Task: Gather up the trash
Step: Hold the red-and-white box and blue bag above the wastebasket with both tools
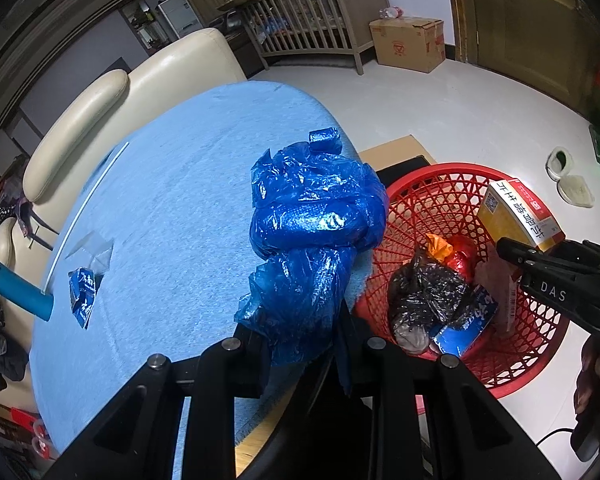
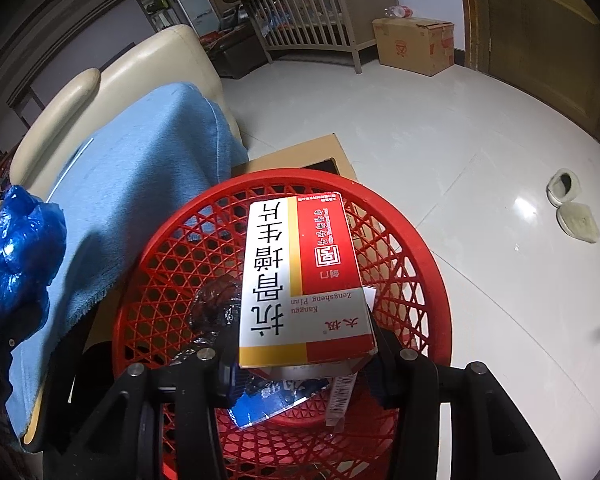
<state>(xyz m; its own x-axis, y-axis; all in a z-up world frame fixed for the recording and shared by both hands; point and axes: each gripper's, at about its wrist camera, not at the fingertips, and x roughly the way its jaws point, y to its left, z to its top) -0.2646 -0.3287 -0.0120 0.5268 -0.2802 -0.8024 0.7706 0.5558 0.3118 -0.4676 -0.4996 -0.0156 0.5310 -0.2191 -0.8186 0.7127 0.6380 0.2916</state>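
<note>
Left gripper (image 1: 304, 344) is clamping the lower end of a crumpled blue plastic bag (image 1: 312, 232), jaws fully closed on the thin film. That bag is translucent, glossy and heavily creased, bunching into a knotted lump that is rising ahead of the fingers over the edge of the light blue cloth (image 1: 172, 208) covering the table. Right gripper (image 2: 304, 356) is gripping a medicine box (image 2: 300, 276) by its near end, one finger pressing on each side, and is holding it above the red basket (image 2: 416, 240). This carton is showing a white panel with large black characters, a red panel with a seal emblem, and yellow bands; in the left wrist view its yellow side and a printed code are facing the camera. Inside the lattice-walled basket, which is standing on the white floor beside the table, a black plastic bag (image 1: 424, 292), a shiny red and orange wrapper (image 1: 460, 256) and a blue packet (image 1: 460, 332) are lying together. A small blue wrapper (image 1: 82, 292), a clear scrap (image 1: 96, 250) and a white straw (image 1: 88, 208) are lying on the cloth, well apart from the bag.
</note>
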